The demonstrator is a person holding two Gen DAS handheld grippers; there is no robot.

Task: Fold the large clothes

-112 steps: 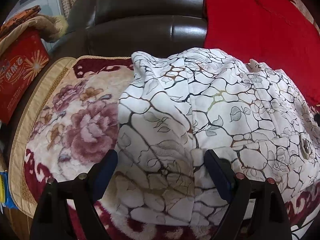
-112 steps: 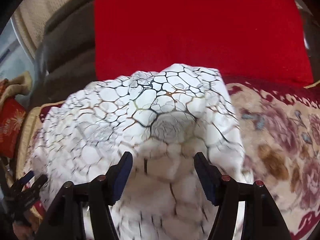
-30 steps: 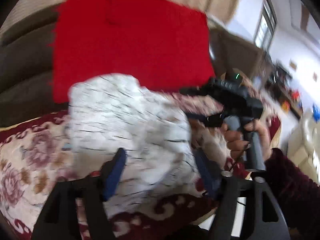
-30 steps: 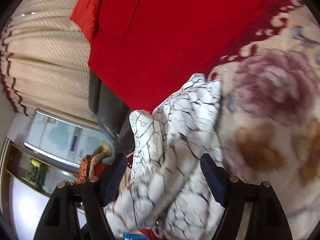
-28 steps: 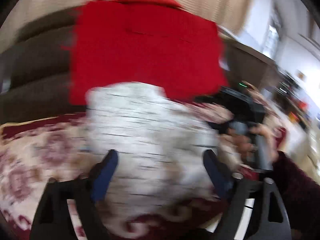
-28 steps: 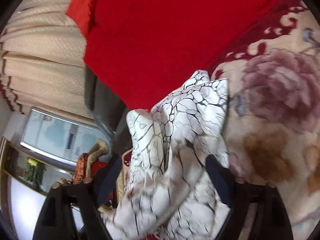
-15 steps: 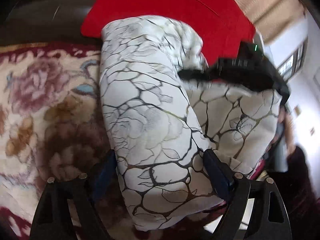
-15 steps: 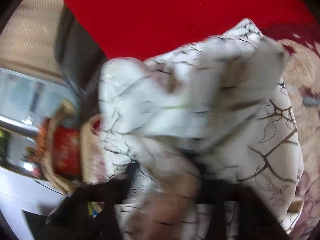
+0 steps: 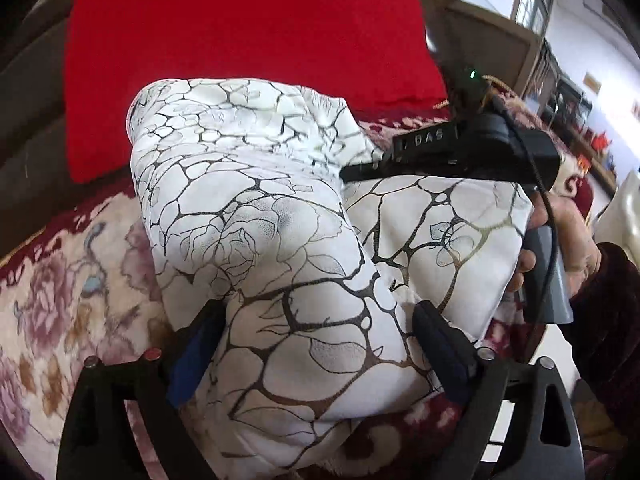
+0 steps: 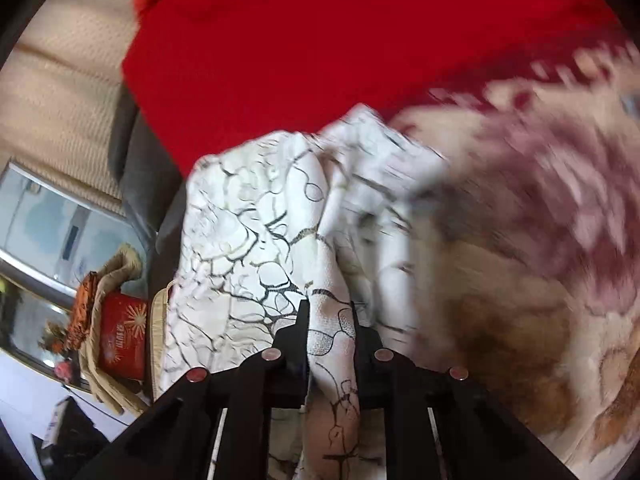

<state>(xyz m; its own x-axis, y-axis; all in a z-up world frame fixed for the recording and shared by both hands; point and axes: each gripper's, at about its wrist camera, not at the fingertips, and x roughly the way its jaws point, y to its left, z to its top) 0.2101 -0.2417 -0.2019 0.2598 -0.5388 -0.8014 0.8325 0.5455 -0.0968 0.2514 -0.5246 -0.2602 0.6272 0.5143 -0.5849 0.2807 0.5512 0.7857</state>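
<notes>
White garment (image 9: 256,208) with a black crackle and rose print lies bundled on a floral blanket (image 9: 60,292), directly in front of a red cushion (image 9: 240,28) that leans on a dark sofa back (image 9: 24,92). Left gripper (image 9: 316,328): jaws wide and opening, straddling the near end of the bundle; blue pads sit at either side of the fabric, and pressing contact cannot be confirmed. Right gripper (image 10: 328,320): jaws closed tight on a narrow fold of the garment, seen in the right wrist view. From the left wrist view, that gripper reaches over the bundle from the cushion's right, its handle held by a hand (image 9: 560,236) in a dark sleeve (image 9: 612,300).
</notes>
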